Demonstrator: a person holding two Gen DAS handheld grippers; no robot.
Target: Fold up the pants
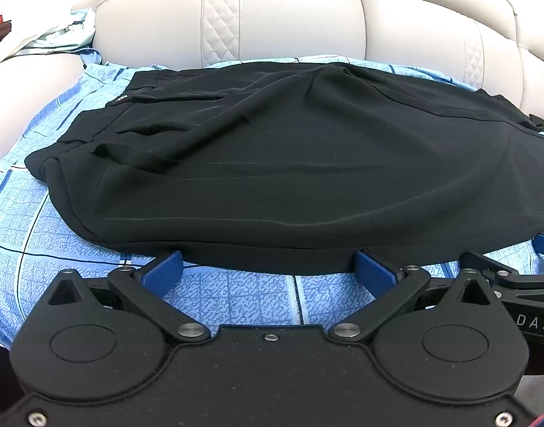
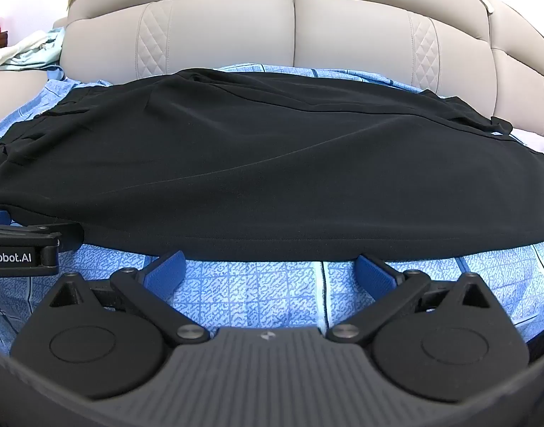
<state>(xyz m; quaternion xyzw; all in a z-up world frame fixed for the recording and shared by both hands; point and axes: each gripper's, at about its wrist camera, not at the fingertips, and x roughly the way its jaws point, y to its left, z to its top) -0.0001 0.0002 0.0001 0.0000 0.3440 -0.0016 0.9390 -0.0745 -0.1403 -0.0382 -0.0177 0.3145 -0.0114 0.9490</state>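
Black pants lie folded in a wide stack on a blue patterned sheet, waistband and pockets at the left. They also fill the right wrist view. My left gripper is open, its blue pads at the near edge of the pants, holding nothing. My right gripper is open too, pads at the same near edge, further right. The right gripper's side shows in the left wrist view; the left gripper's side shows in the right wrist view.
A beige padded headboard rises right behind the pants. Pale green bedding is bunched at the far left. A strip of blue sheet lies between the grippers and the pants.
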